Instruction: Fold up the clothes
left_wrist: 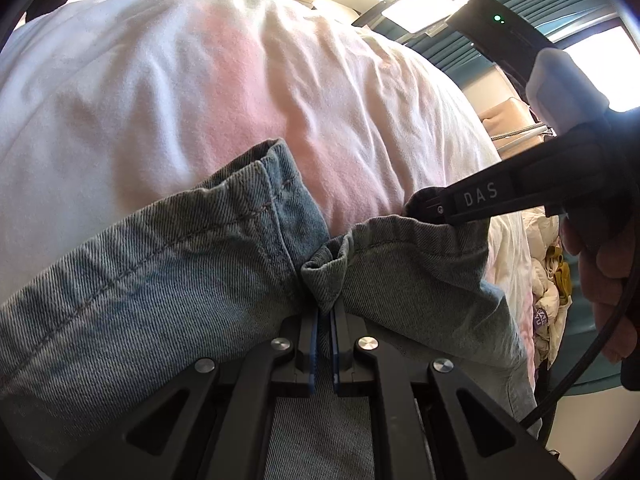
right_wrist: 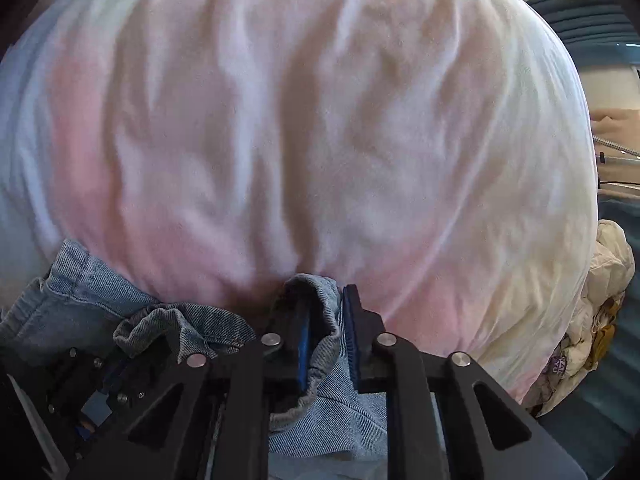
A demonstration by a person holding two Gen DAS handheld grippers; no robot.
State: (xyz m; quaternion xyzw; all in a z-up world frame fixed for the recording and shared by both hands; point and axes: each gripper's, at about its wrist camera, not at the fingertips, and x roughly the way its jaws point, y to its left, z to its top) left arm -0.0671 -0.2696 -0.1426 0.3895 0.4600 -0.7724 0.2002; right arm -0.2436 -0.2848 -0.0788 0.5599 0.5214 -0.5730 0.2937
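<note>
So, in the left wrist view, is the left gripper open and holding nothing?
No, the left gripper is shut on a bunched edge of the blue denim garment.

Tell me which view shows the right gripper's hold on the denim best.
The right wrist view: the right gripper shows both blue pads with a denim hem bunched between them. The left wrist view shows that gripper only from the side, its tip at the denim's edge, jaws hidden.
</note>
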